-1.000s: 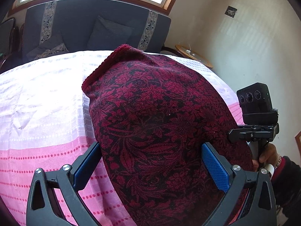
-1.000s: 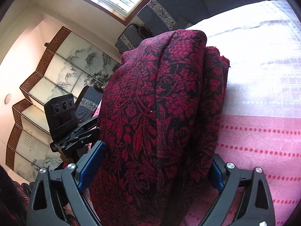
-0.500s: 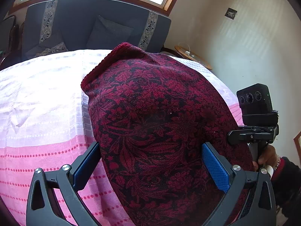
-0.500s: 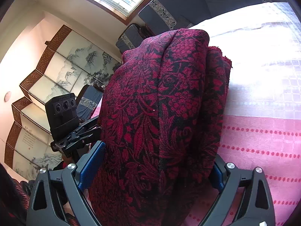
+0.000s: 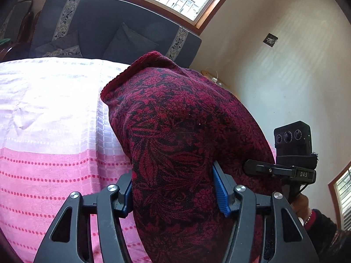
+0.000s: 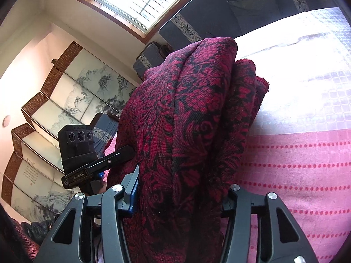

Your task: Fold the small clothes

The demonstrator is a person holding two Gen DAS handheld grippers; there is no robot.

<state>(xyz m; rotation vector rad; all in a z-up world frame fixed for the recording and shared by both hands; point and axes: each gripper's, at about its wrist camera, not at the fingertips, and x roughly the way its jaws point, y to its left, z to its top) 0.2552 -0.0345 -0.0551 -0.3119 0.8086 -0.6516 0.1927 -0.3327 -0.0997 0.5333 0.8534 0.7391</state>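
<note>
Over the pink-and-white bedspread hangs the dark red floral cloth — gathered into thick folds and lifted off the surface. Both grippers are clamped on it: the left gripper pinches one bunched part, the right gripper another, side by side.

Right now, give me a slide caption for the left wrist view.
Left gripper clamps a red floral garment above a pink-and-white bedcover, right gripper's camera alongside.

Cloth: crimson with black floral weave. Bedspread: white checks above, pink with red dotted rows below. Pads: blue.
</note>
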